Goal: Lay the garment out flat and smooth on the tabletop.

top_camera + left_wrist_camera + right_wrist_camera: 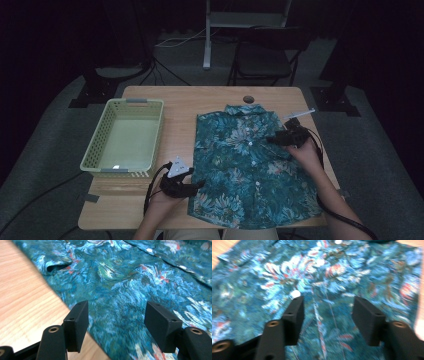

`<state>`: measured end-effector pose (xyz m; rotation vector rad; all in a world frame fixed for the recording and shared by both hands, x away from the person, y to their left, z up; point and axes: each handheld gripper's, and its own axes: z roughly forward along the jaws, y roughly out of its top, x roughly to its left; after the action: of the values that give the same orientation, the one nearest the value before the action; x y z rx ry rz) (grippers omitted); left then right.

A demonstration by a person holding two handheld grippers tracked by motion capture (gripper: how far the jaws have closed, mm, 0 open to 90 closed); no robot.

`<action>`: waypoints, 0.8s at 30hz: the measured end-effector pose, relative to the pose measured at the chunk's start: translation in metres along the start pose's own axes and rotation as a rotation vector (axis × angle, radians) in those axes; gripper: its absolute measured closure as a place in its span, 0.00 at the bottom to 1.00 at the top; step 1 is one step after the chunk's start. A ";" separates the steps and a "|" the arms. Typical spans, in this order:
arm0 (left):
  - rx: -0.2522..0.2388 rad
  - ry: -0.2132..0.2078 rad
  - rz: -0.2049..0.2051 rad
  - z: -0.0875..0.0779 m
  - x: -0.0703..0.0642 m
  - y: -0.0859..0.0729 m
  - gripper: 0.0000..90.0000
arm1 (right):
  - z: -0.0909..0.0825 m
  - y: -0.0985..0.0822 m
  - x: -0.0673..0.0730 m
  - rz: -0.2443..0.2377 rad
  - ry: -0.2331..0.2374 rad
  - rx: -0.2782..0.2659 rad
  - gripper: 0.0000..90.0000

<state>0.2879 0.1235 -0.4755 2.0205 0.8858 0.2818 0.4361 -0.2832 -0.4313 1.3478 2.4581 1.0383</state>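
Observation:
A teal floral button-up shirt [250, 165] lies spread flat on the wooden table [180, 100], collar toward the far edge. My left gripper [196, 187] hovers at the shirt's lower left edge; in the left gripper view its jaws stand open over the shirt [130, 285] with nothing between them. My right gripper [272, 140] hangs over the shirt's upper right chest. Its jaws are open too, above the button placket [319, 320] and a white button [295, 293], gripping nothing.
A light green plastic basket [100, 142] stands on the table's left half with nothing in it. A small round hole [248, 99] marks the far table edge. Chairs and stand legs sit on the grey floor behind.

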 end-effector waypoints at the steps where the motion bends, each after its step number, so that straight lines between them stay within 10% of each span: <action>1: 0.016 -0.006 0.009 0.000 0.000 -0.002 0.42 | 0.002 0.002 -0.001 0.006 0.016 0.002 0.51; 6: -0.035 -0.018 0.006 -0.009 0.002 -0.010 0.42 | 0.010 0.013 0.002 -0.007 0.012 0.026 0.68; 13: -0.181 -0.039 0.013 -0.020 0.001 -0.017 0.42 | 0.033 0.024 0.019 -0.079 -0.032 0.101 0.68; 24: -0.278 0.022 0.064 -0.030 -0.008 -0.025 0.42 | 0.058 0.027 0.028 -0.124 -0.097 0.200 0.68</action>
<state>0.2552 0.1463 -0.4769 1.7924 0.7514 0.4392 0.4634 -0.2220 -0.4522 1.2462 2.5901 0.6992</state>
